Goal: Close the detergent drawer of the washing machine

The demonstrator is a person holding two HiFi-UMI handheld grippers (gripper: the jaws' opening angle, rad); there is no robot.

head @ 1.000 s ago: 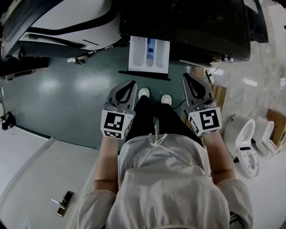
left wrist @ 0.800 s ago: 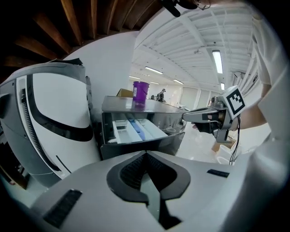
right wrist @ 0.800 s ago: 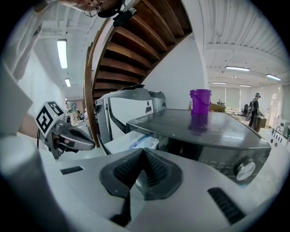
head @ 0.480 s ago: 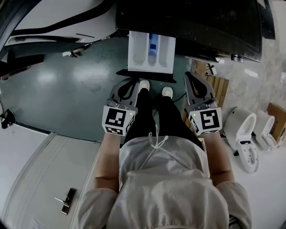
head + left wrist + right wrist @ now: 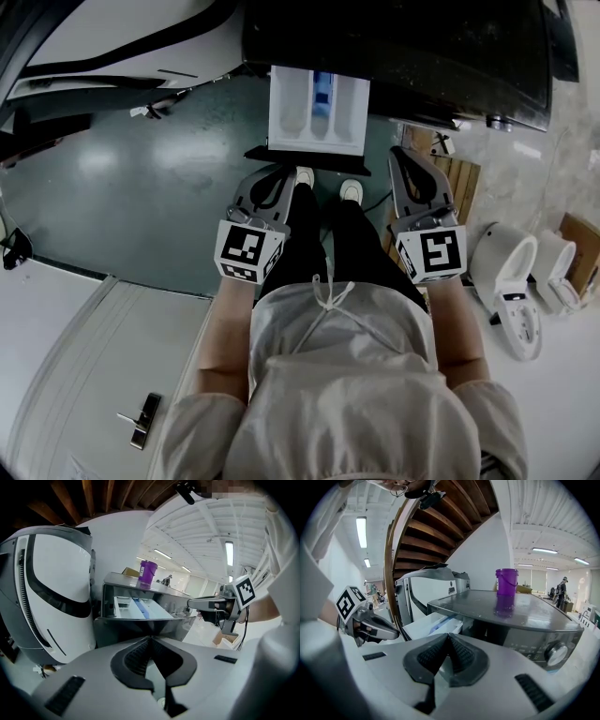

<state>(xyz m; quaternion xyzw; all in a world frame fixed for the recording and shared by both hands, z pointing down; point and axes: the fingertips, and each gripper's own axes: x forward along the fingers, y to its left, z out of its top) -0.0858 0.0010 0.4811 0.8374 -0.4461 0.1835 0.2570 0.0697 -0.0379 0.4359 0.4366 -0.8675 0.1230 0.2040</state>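
Note:
The white detergent drawer (image 5: 318, 110) stands pulled out from the dark washing machine (image 5: 403, 42), with a blue insert in its middle. Its dark front panel (image 5: 307, 157) faces me. My left gripper (image 5: 278, 174) is shut and empty, just short of the panel's left end. My right gripper (image 5: 399, 156) is shut and empty, beside the panel's right end and apart from it. In the left gripper view the drawer (image 5: 133, 609) lies straight ahead of the closed tips (image 5: 150, 640). In the right gripper view the drawer (image 5: 431, 623) shows to the left of the tips (image 5: 448, 636).
A purple cup (image 5: 506, 586) stands on the washer's top. A white machine (image 5: 122, 37) sits at the left. Two toilets (image 5: 514, 286) and a wooden pallet (image 5: 459, 192) are at the right. A white door panel with a handle (image 5: 139, 423) lies at lower left.
Both grippers and the head view have moved slightly forward toward the drawer. The drawer itself is as far out as before.

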